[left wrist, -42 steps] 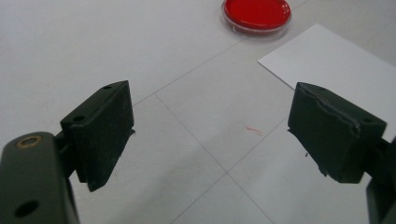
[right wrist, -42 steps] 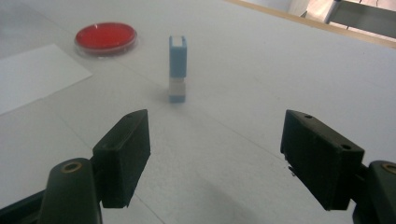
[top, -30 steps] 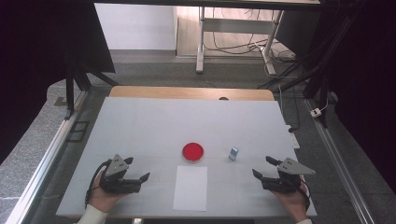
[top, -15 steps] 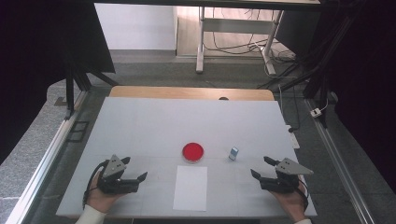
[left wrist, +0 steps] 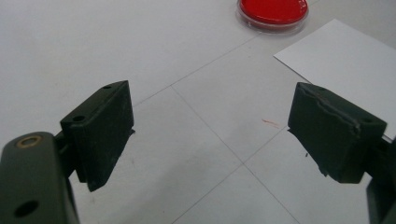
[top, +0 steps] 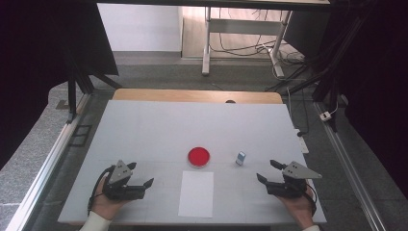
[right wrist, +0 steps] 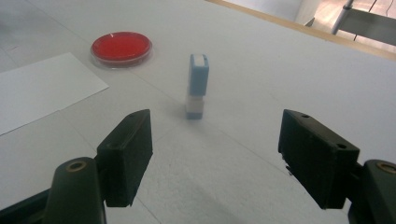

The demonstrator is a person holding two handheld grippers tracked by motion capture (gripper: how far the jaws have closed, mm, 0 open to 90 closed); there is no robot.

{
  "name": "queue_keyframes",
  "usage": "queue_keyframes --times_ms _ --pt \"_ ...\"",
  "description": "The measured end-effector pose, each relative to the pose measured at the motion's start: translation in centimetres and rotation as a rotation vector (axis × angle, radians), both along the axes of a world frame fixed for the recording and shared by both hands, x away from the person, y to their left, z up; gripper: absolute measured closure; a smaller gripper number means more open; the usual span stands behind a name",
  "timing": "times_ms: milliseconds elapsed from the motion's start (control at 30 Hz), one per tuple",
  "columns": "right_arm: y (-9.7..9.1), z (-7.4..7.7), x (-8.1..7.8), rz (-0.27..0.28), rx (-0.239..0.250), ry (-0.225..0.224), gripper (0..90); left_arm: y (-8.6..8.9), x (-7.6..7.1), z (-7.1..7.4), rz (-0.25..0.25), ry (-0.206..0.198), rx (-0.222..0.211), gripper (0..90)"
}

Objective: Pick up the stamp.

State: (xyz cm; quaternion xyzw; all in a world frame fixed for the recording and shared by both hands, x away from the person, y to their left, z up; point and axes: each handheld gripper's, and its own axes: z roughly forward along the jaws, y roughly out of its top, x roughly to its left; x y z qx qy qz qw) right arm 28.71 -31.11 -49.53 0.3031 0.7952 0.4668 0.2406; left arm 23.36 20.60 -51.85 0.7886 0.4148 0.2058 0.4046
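A red round dish (top: 198, 156) (left wrist: 272, 12) (right wrist: 121, 46) sits near the middle of the white table (top: 159, 130). A white sheet of paper (top: 197, 193) (left wrist: 345, 60) (right wrist: 39, 88) lies just in front of it. To the dish's right stands a small blue and white block (top: 240, 158) (right wrist: 197, 86), upright. My left gripper (top: 139, 181) (left wrist: 210, 135) rests at the front left, open, with nothing between its jaws. My right gripper (top: 268, 171) (right wrist: 217, 158) is at the front right, open and empty, pointed at the small block a short way ahead.
A wooden strip (top: 197, 95) edges the table's far side. Metal rails (top: 43, 168) run along the left and right sides. A stand with cables (top: 231, 33) is on the floor beyond.
Both grippers have shifted slightly; the right one edged a little to the left. The dish, paper and block have not moved.
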Motion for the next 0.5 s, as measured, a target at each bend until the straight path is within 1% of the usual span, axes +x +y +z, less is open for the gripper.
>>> queue_keyframes --times_ms 133,267,333,367,500 --pt "0.3 0.2 0.0 0.000 -0.001 -0.001 25.7 0.0 0.2 -0.1 0.004 0.000 0.007 14.5" --pt "0.1 0.5 0.0 -0.001 0.016 0.004 25.6 0.0 0.3 0.0 0.008 -0.001 -0.006 14.5" --pt "0.2 1.0 0.2 0.001 0.031 0.012 25.4 0.0 0.4 0.0 0.008 0.001 -0.006 14.5" --pt "0.2 1.0 0.2 0.001 0.031 0.012 25.4 0.0 0.4 0.0 0.009 0.002 -0.006 14.5" --pt "0.9 1.9 0.9 0.009 0.022 0.015 25.0 0.1 0.4 0.1 0.009 0.000 -0.013 14.7"
